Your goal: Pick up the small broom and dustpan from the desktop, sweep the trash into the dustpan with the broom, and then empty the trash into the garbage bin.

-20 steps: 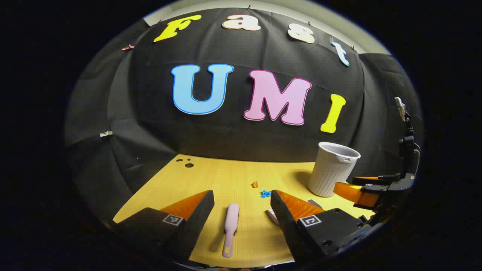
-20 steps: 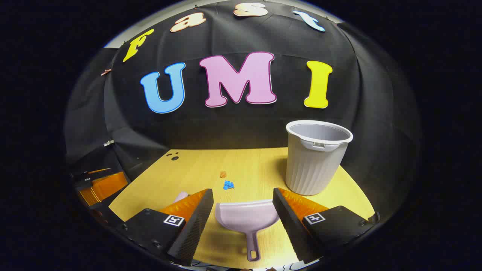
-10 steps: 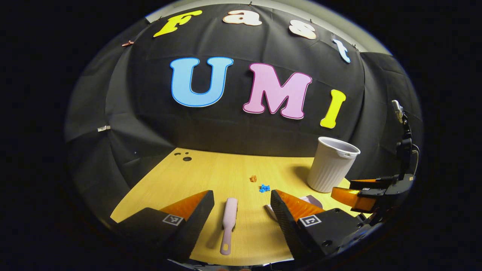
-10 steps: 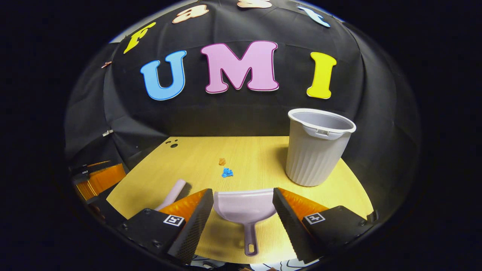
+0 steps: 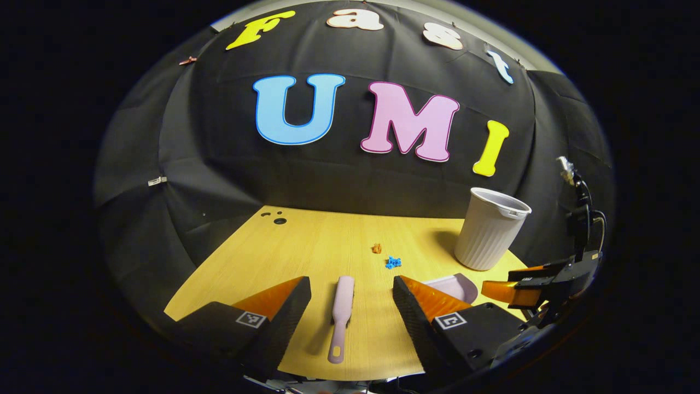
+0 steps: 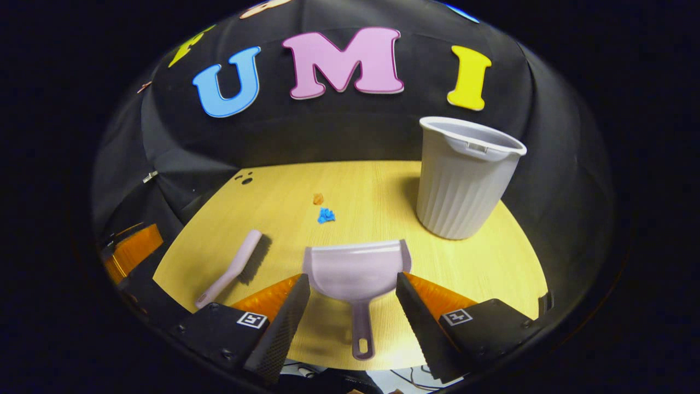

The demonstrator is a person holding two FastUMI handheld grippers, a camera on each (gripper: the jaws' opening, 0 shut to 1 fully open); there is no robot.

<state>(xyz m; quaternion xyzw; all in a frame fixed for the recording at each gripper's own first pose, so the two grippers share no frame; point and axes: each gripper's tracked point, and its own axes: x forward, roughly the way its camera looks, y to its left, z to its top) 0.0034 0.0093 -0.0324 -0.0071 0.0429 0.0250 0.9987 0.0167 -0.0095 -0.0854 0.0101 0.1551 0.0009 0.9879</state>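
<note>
- Left gripper view: the left gripper (image 5: 351,306) has its fingers spread wide and gripping nothing. The small broom (image 5: 342,316) lies flat on the counter (image 5: 306,246) bottom centre of the frame, right in the gap between them, handle end toward the camera.
- Compared to a second ago the broom sits a bit further up the frame and the bin has slid right, so the view has shifted some. Can't tell from this whether the gripper got any nearer the broom, and no grab yet.
- Also here: the trash, an orange scrap (image 5: 376,248) and a blue scrap (image 5: 392,262), sits mid-frame just past the broom. The garbage bin (image 5: 491,236) stands upright at the right. The right gripper (image 5: 506,289) shows at the far right edge.
- Right gripper view: fingers of this gripper (image 6: 353,314) are spread too, holding nothing. The dustpan (image 6: 355,273) lies between them at bottom centre, handle toward the camera, mouth facing the scraps.
- Big change here: way more counter shows than a second ago, and the whole broom is visible lower left. Looks to me like this gripper tipped down toward the dustpan handle.
- My read: both tools are untouched on the counter, so it's the very first step, with both grips looking like they're up next.
</note>
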